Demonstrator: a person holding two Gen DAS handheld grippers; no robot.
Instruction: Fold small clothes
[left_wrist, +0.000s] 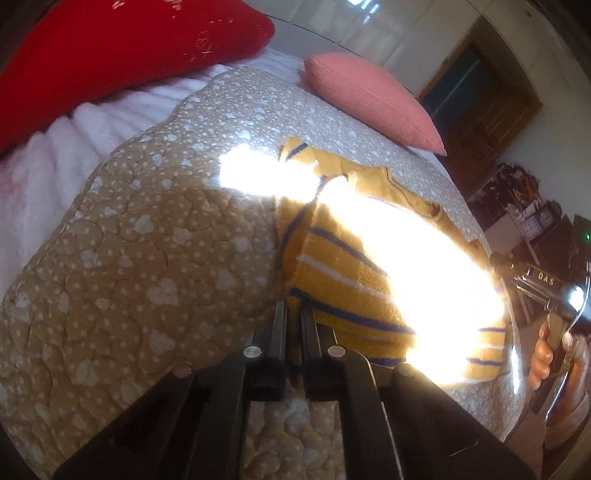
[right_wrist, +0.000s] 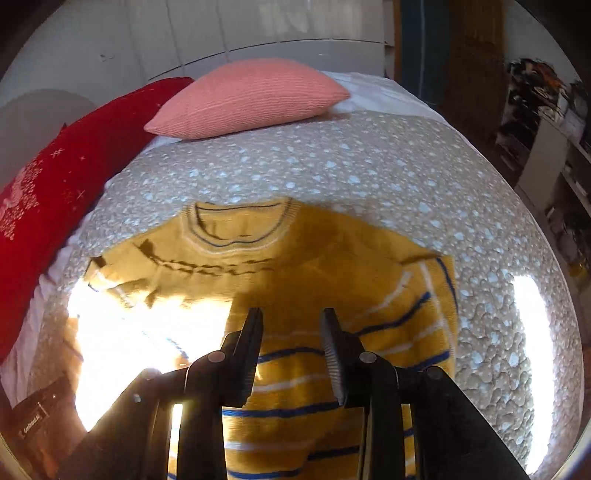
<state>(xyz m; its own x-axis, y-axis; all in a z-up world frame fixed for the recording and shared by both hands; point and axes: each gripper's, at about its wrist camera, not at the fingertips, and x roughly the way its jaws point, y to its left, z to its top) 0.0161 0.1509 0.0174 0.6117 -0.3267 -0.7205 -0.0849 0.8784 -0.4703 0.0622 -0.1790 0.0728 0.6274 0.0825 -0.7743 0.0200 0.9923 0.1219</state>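
A small mustard-yellow sweater (right_wrist: 295, 280) with blue and white stripes lies flat on a quilted dotted bedspread (right_wrist: 369, 166), neck hole toward the pillows. In the left wrist view the sweater (left_wrist: 332, 273) is partly washed out by sunlight. My left gripper (left_wrist: 294, 308) is shut on the sweater's near edge, cloth pinched between its fingers. My right gripper (right_wrist: 291, 314) is open and empty, hovering over the sweater's middle. It also shows at the right edge of the left wrist view (left_wrist: 532, 280), held by a hand.
A pink pillow (right_wrist: 247, 96) and a red pillow (right_wrist: 55, 177) lie at the head of the bed. A white fluffy blanket (left_wrist: 74, 140) lies at the left. A wooden door (left_wrist: 487, 103) and cluttered shelves (right_wrist: 546, 110) stand beyond the bed's right side.
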